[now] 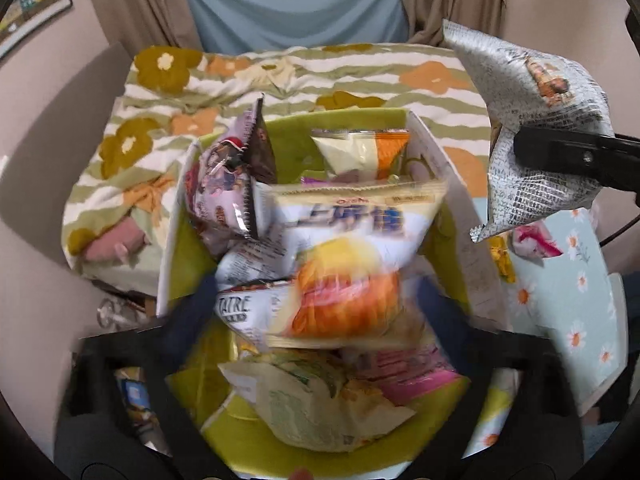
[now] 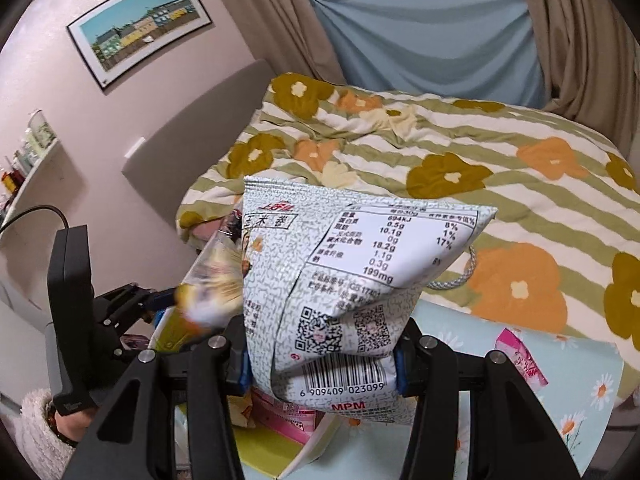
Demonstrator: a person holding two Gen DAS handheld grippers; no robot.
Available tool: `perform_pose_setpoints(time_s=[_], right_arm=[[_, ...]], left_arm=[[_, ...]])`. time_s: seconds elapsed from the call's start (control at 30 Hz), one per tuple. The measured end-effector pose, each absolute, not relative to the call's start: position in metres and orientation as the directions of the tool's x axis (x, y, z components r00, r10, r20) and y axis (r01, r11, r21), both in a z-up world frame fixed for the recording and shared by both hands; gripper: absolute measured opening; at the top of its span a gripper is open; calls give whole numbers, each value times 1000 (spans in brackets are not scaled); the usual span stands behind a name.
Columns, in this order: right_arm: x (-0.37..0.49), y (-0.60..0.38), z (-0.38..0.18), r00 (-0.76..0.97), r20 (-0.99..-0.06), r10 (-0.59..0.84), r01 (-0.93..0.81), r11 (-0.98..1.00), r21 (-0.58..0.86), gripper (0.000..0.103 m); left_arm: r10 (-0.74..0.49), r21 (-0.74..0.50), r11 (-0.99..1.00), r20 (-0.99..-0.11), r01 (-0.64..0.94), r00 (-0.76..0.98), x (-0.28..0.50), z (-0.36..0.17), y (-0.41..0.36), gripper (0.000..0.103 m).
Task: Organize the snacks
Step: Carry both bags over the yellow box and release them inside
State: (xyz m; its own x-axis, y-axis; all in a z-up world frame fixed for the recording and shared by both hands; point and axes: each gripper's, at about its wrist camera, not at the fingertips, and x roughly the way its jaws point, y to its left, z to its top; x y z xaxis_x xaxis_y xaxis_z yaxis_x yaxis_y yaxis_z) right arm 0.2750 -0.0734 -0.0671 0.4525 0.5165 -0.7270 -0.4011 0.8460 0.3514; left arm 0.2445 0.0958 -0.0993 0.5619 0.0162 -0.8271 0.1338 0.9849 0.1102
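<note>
Two tongs at work over a snack box (image 1: pixel 452 168) with a green lining, which stands on a desk (image 1: pixel 576 304) covered by a daisy-print cloth, beside a bed (image 2: pixel 460 152).

Left tongs (image 1: pixel 312 304): spread wide, the fingers flanking a yellow-and-orange packet (image 1: pixel 344 264). Blur hides whether the pads touch it, so a grip cannot be told; the packet lies on, or just over, the heap in the box.

Right tongs (image 2: pixel 320 364): closed on the lower end of a silver packet (image 2: pixel 360 280), held in the air to the right of the box and above the desk.

Progress: the box already holds several packets, among them a purple one (image 1: pixel 224 184) and a beige one (image 1: pixel 316 404). At least one pink packet (image 2: pixel 520 360) lies on the cloth outside the box. The task appears well advanced but unfinished.
</note>
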Motion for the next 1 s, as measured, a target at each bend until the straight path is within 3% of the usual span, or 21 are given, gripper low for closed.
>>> perform_pose_setpoints(time_s=[0.4, 0.77, 0.83, 0.87, 0.9, 0.93, 1.0], right_arm=[[295, -58, -80, 467, -775, 426, -309, 900, 308, 47], [336, -19, -81, 524, -788, 325, -306, 935, 182, 47], [340, -14, -90, 518, -794, 320, -293, 938, 186, 52], [340, -13, -93, 519, -793, 320, -287, 939, 191, 67], [340, -12, -96, 523, -790, 322, -280, 939, 197, 91], [337, -13, -98, 531, -781, 328, -276, 939, 206, 100], [332, -13, -99, 545, -769, 334, -274, 938, 213, 103]], left_arm=[[-38, 79, 982, -806, 172, 590, 243, -86, 129, 103], [-76, 36, 984, -806, 177, 587, 255, -89, 148, 103], [-75, 37, 983, -813, 180, 578, 254, -94, 149, 103], [-76, 36, 983, -816, 182, 573, 253, -97, 149, 103], [-79, 34, 982, -818, 184, 569, 252, -99, 150, 103], [-83, 29, 982, -821, 188, 565, 251, -100, 150, 103], [-89, 22, 982, -824, 188, 560, 249, -103, 149, 103]])
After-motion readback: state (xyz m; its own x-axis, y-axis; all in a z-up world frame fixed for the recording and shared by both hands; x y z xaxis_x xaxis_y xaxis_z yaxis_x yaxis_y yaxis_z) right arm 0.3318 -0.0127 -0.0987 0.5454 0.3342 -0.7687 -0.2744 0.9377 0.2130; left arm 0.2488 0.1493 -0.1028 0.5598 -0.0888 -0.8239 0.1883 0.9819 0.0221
